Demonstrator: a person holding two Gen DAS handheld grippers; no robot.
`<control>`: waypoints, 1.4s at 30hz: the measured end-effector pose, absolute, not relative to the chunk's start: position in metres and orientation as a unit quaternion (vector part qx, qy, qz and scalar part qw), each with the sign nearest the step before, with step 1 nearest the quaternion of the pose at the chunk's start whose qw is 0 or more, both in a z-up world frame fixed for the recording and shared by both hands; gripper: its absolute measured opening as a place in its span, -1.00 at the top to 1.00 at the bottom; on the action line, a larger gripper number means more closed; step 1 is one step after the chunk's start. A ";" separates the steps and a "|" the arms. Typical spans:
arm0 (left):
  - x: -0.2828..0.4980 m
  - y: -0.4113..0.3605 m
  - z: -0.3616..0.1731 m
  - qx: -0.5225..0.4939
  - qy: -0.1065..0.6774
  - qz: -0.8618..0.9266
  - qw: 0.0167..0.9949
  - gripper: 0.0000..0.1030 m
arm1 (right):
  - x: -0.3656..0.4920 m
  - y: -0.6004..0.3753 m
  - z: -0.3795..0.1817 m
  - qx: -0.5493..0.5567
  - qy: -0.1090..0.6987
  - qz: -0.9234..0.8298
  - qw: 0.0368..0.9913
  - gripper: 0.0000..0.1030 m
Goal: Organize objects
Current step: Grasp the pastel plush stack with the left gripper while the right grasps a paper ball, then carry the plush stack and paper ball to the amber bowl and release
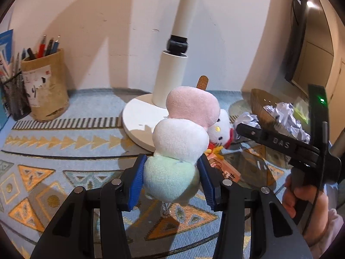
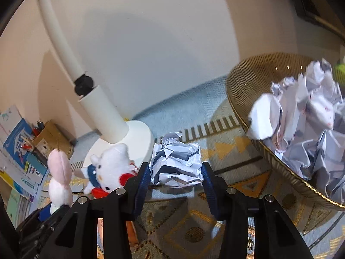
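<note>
Gripping one plush (image 1: 174, 151), one paper ball (image 2: 176, 164)

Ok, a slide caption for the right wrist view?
Right tongs closed on a crumpled paper ball, beside a gold basket of crumpled paper.

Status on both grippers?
Left gripper shut on dango plush. Right gripper shut on paper ball. Basket right, cat plush left.

Dango plush (image 1: 179, 142) upright, paper ball (image 2: 176, 164) crumpled
</note>
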State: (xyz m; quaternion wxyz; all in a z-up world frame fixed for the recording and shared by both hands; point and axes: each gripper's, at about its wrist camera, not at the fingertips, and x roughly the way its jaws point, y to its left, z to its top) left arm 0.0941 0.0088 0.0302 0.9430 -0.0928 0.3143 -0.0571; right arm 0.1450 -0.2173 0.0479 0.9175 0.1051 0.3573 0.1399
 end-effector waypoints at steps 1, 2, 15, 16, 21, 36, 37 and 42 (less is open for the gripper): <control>0.095 0.010 0.030 -0.095 0.315 -0.055 0.943 0.13 | 0.142 -0.215 0.050 0.100 0.350 0.144 0.920 0.09; 0.095 0.011 0.030 -0.096 0.315 -0.053 0.943 0.13 | 0.140 -0.213 0.053 0.094 0.343 0.148 0.923 0.09; 0.093 0.018 0.029 -0.114 0.313 -0.048 0.942 0.13 | 0.107 -0.192 0.073 0.034 0.269 0.186 0.944 0.09; 0.093 0.017 0.030 -0.118 0.307 -0.057 0.943 0.13 | 0.103 -0.195 0.075 0.039 0.262 0.191 0.945 0.09; 0.106 -0.002 0.059 -0.110 0.283 -0.082 0.949 0.13 | 0.097 -0.217 0.089 0.075 0.248 0.214 0.942 0.09; 0.230 -0.172 0.151 -0.047 0.275 -0.219 0.935 0.08 | 0.118 -0.391 0.169 0.120 0.224 0.089 0.963 0.05; 0.236 -0.178 0.148 -0.046 0.282 -0.222 0.932 0.07 | 0.120 -0.397 0.166 0.120 0.233 0.086 0.961 0.03; 0.256 -0.195 0.125 -0.042 0.339 -0.218 0.914 -0.99 | 0.132 -0.426 0.149 0.110 0.293 0.046 0.949 -1.00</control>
